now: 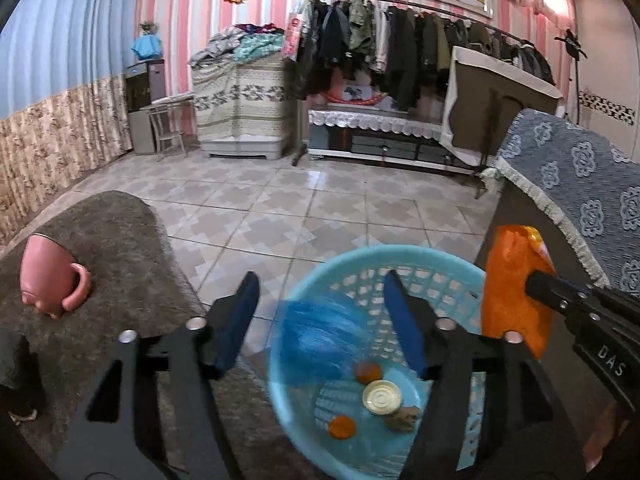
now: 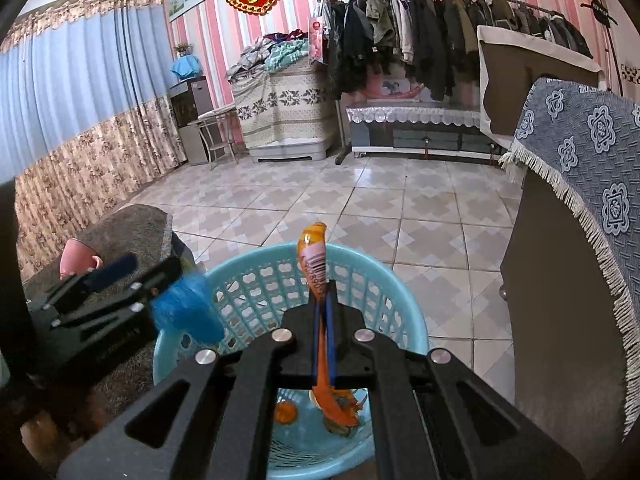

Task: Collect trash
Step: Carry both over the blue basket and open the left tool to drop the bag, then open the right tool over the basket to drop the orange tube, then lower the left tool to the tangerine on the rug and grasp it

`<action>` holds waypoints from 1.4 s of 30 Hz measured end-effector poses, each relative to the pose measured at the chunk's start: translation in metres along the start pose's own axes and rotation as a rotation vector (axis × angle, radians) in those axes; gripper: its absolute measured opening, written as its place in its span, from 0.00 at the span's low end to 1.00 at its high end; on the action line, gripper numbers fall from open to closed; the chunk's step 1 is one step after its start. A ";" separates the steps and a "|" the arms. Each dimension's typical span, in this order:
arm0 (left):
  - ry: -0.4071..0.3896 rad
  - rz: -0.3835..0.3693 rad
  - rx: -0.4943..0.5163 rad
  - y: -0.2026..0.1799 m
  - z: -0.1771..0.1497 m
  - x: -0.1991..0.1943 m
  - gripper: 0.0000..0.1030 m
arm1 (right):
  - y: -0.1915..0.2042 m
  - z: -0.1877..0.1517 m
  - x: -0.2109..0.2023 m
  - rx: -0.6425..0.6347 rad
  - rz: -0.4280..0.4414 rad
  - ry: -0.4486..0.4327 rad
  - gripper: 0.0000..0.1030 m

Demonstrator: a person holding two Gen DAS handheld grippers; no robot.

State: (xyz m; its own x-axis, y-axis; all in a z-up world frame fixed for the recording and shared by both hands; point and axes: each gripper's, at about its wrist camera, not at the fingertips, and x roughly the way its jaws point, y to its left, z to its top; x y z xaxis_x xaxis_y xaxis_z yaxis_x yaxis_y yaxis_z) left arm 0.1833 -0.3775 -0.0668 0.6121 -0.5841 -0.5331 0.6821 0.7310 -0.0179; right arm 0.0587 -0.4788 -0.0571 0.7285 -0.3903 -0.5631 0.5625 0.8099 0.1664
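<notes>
Right claw [image 2: 325,300] clamps orange wrapper [image 2: 316,264] above basket [image 2: 384,300].

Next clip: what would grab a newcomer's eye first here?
The light blue basket on the tiled floor, with a blurred blue bag dropping in between the open jaws of the left hand-held gripper. Next, the orange wrapper pinched upright in the shut right hand-held gripper above the basket. A pink mug lies tipped over on the grey rug at left.
</notes>
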 end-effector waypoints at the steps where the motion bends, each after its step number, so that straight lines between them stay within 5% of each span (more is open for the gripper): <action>1: -0.006 0.015 -0.002 0.003 0.001 -0.002 0.69 | 0.000 0.000 0.000 0.001 0.000 0.001 0.03; 6: -0.058 0.124 -0.008 0.027 0.006 -0.026 0.91 | 0.010 -0.001 0.005 -0.002 0.010 0.011 0.03; 22: -0.097 0.294 -0.139 0.109 -0.004 -0.092 0.95 | 0.027 -0.010 0.030 -0.010 -0.032 0.085 0.05; 24: -0.099 0.301 -0.146 0.115 -0.006 -0.098 0.95 | 0.025 -0.010 0.030 -0.002 -0.047 0.088 0.20; 26: -0.102 0.311 -0.151 0.122 -0.010 -0.106 0.95 | 0.023 -0.011 0.028 0.008 -0.063 0.068 0.67; 31: -0.105 0.346 -0.151 0.133 -0.018 -0.121 0.95 | 0.028 -0.008 0.022 -0.002 -0.088 0.048 0.70; 35: -0.115 0.383 -0.159 0.146 -0.030 -0.143 0.95 | 0.037 -0.004 0.009 -0.024 -0.108 -0.003 0.85; 42: -0.118 0.455 -0.195 0.178 -0.051 -0.189 0.95 | 0.078 -0.008 -0.022 -0.107 -0.052 -0.071 0.93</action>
State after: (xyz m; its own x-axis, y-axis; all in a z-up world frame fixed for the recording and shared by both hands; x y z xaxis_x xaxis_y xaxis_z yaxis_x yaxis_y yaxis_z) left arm 0.1681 -0.1186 -0.0125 0.8785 -0.2183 -0.4248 0.2551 0.9664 0.0308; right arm 0.0831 -0.4032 -0.0383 0.7273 -0.4598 -0.5095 0.5580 0.8284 0.0490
